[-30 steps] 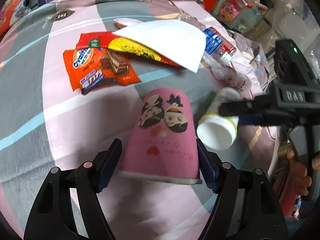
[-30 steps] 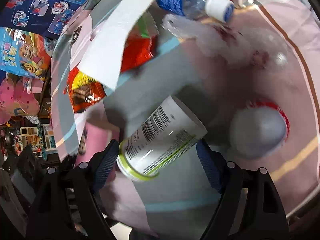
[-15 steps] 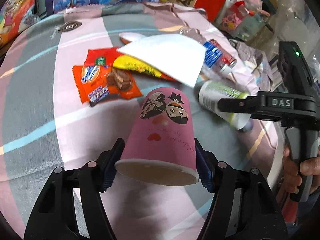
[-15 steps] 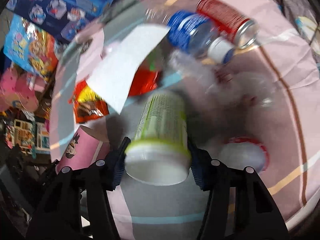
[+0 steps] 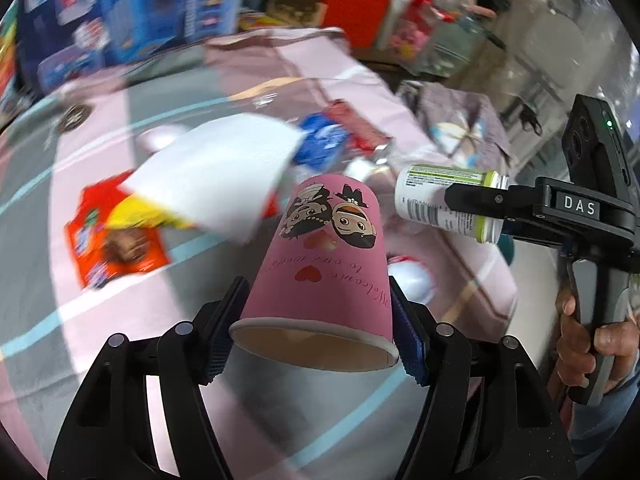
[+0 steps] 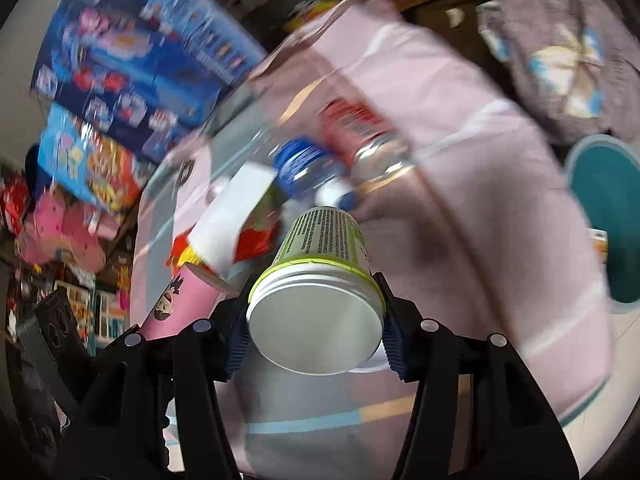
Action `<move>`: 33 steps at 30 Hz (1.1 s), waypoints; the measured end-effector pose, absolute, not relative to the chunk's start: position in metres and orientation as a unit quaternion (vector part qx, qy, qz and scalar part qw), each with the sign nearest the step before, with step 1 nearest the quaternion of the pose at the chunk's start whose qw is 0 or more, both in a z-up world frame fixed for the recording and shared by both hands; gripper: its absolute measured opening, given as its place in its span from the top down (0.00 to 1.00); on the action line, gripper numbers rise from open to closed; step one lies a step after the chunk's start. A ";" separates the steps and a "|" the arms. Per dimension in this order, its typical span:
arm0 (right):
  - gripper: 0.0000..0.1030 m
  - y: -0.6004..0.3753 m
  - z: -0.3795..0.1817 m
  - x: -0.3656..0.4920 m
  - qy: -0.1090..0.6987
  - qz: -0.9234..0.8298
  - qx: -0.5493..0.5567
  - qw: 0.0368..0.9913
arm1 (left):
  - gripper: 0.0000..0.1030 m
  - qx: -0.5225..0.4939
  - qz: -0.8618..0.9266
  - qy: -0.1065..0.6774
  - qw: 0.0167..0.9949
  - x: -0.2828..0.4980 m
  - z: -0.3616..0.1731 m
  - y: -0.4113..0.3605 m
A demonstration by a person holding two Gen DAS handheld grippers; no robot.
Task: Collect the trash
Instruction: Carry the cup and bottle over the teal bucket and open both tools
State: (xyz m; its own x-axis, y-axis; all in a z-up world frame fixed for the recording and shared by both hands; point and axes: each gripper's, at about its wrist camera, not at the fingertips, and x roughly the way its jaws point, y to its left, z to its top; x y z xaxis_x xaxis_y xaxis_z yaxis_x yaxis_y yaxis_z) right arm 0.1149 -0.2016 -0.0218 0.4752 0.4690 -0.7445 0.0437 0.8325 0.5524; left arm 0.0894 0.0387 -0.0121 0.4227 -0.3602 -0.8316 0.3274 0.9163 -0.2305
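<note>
Beyond both sets of fingers lies the bed [image 5: 120, 360], with wrappers, a bottle and a can left on it. The left gripper [image 5: 316, 320] pinches the pink paper cup [image 5: 320, 264] near its rim; the cup looks empty. The right gripper [image 6: 314, 322] clamps the small white bottle [image 6: 320, 280]; its contents are hidden. Both are held clear of the bed, probably for carrying to a bin.
</note>
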 end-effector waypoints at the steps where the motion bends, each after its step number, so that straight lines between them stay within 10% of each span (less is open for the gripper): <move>1: 0.48 -0.218 -0.021 0.111 0.489 0.122 0.269 0.821 | 0.34 -0.011 -0.211 0.497 0.841 0.093 -0.010 0.024; 17: 0.48 -0.481 -0.056 0.040 0.414 -0.066 0.404 0.813 | 0.34 0.130 -0.346 0.501 0.782 0.125 -0.009 -0.243; 33: 0.48 -0.531 -0.114 0.048 0.447 -0.100 0.439 0.773 | 0.29 0.190 -0.356 0.555 0.728 0.149 -0.087 -0.359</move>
State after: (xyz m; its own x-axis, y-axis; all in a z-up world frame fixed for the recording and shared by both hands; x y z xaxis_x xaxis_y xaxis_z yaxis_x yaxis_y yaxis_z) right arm 0.0479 -0.5315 -0.1138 0.5798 0.2392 -0.7789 0.5472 0.5939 0.5898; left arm 0.1490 -0.3591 -0.0869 0.1305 -0.3075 -0.9426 0.7283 0.6748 -0.1193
